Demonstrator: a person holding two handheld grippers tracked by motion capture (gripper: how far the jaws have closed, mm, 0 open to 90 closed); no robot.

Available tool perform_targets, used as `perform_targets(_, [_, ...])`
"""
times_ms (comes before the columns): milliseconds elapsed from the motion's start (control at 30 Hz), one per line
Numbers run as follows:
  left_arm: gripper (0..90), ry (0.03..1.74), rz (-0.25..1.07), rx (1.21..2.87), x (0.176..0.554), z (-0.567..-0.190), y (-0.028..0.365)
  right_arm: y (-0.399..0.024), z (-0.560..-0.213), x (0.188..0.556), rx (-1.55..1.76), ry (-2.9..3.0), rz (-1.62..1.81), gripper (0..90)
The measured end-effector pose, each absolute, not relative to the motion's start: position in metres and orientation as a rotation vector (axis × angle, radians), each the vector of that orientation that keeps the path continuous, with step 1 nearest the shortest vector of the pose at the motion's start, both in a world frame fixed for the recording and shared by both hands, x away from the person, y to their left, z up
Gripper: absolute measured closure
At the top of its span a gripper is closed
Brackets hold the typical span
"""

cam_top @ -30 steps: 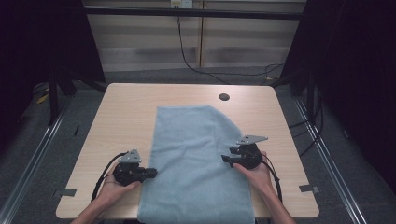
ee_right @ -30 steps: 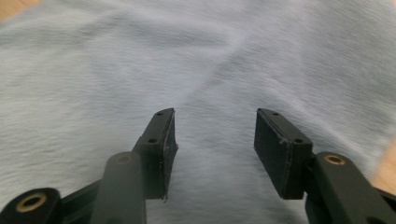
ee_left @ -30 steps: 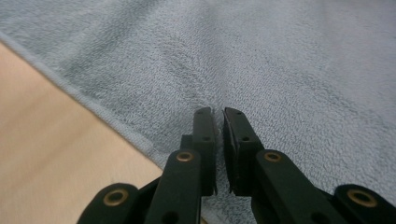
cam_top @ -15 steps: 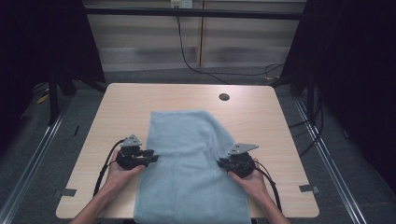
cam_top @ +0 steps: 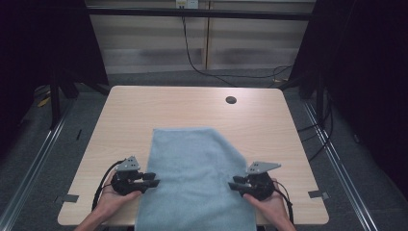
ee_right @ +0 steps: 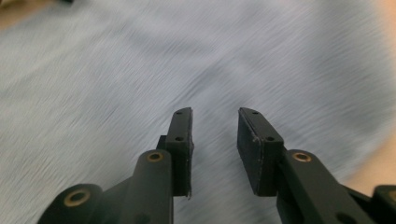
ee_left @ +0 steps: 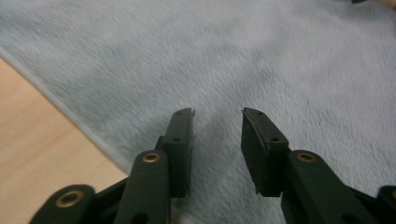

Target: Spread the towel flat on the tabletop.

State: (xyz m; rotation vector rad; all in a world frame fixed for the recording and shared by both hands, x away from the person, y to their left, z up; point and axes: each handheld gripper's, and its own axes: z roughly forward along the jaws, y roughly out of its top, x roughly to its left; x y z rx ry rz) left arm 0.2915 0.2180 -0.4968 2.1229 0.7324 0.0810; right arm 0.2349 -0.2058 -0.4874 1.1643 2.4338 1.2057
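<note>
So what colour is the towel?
Light blue; the towel shows best in the high view.

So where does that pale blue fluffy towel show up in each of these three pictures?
High view: the pale blue fluffy towel lies mid-table, running off the near edge.
Left gripper view: it spreads behind the black claw; its hem runs along the wooden table at left.
Right gripper view: blurred, it lies behind that claw.
Shared landmark: the towel's edge against the wood.

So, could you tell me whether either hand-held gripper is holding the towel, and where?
Neither: the left hand-held gripper and right hand-held gripper stand open over the blue towel, having just been opening.
</note>
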Motion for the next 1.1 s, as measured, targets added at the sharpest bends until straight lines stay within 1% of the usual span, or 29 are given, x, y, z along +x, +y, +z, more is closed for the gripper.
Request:
perform_targets(33, [61.2,0.771,0.096,2.101,0.302,-0.497,0.217,-0.213,-0.482,0.249,1.19,2.37,1.204,63.6])
perform_targets(67, [61.0,0.771,0.096,2.101,0.302,-0.497,0.217,-0.213,-0.482,0.249,1.19,2.37,1.204,63.6])
perform_targets(133, [61.0,0.811,0.114,2.089,0.315,-0.499,0.216,-0.219,-0.478,0.272,1.222,2.304,1.187,60.7])
perform_targets(200, [61.0,0.836,0.115,2.092,0.32,-0.504,0.214,-0.222,-0.479,0.29,1.244,2.29,1.171,58.2])
perform_targets(267, [60.5,0.824,0.137,2.104,0.319,-0.506,0.213,-0.22,-0.487,0.316,1.272,2.278,1.131,54.6])
perform_targets(367, [59.6,0.808,0.146,2.11,0.317,-0.506,0.213,-0.217,-0.494,0.326,1.297,2.284,1.118,53.7])
perform_targets(400, [59.5,0.808,0.144,2.108,0.317,-0.506,0.213,-0.215,-0.499,0.331,1.299,2.301,1.104,61.4])
perform_targets(433, [59.5,0.809,0.145,2.104,0.316,-0.507,0.214,-0.215,-0.499,0.331,1.299,2.301,1.104,61.4])
perform_targets(467, [59.5,0.807,0.139,2.101,0.316,-0.507,0.214,-0.212,-0.501,0.331,1.289,2.292,1.094,78.1])
perform_targets(500, [59.5,0.806,0.137,2.104,0.316,-0.507,0.215,-0.212,-0.499,0.33,1.287,2.284,1.122,81.8])
perform_targets(567, [59.5,0.8,0.134,2.107,0.314,-0.507,0.216,-0.209,-0.491,0.324,1.252,2.262,1.16,84.3])
perform_targets(667, [59.1,0.802,0.136,2.107,0.312,-0.507,0.216,-0.202,-0.481,0.316,1.199,2.26,1.205,84.4])
perform_targets(733, [58.4,0.807,0.133,2.104,0.311,-0.507,0.215,-0.188,-0.472,0.303,1.117,2.29,1.25,84.1])
perform_targets(800, [58.3,0.802,0.136,2.107,0.309,-0.506,0.216,-0.172,-0.47,0.289,1.045,2.351,1.268,82.6])
perform_targets(833, [58.3,0.802,0.135,2.107,0.309,-0.506,0.216,-0.172,-0.47,0.289,1.045,2.351,1.268,82.6])
perform_targets(867, [58.3,0.8,0.132,2.109,0.308,-0.506,0.217,-0.16,-0.476,0.28,1.009,2.418,1.259,79.9])
perform_targets(933, [58.3,0.799,0.123,2.109,0.307,-0.506,0.218,-0.155,-0.481,0.276,0.994,2.459,1.252,78.6])
perform_targets(967, [58.2,0.796,0.121,2.109,0.307,-0.506,0.219,-0.147,-0.489,0.27,0.972,2.519,1.216,73.5])
perform_targets(1000, [58.2,0.796,0.121,2.109,0.306,-0.506,0.219,-0.147,-0.489,0.27,0.972,2.519,1.216,73.5])
perform_targets(1033, [58.2,0.795,0.119,2.109,0.306,-0.506,0.219,-0.144,-0.494,0.268,0.963,2.552,1.2,70.8])
perform_targets(1100, [58.2,0.799,0.113,2.106,0.307,-0.506,0.219,-0.146,-0.491,0.271,0.979,2.532,1.228,67.9])
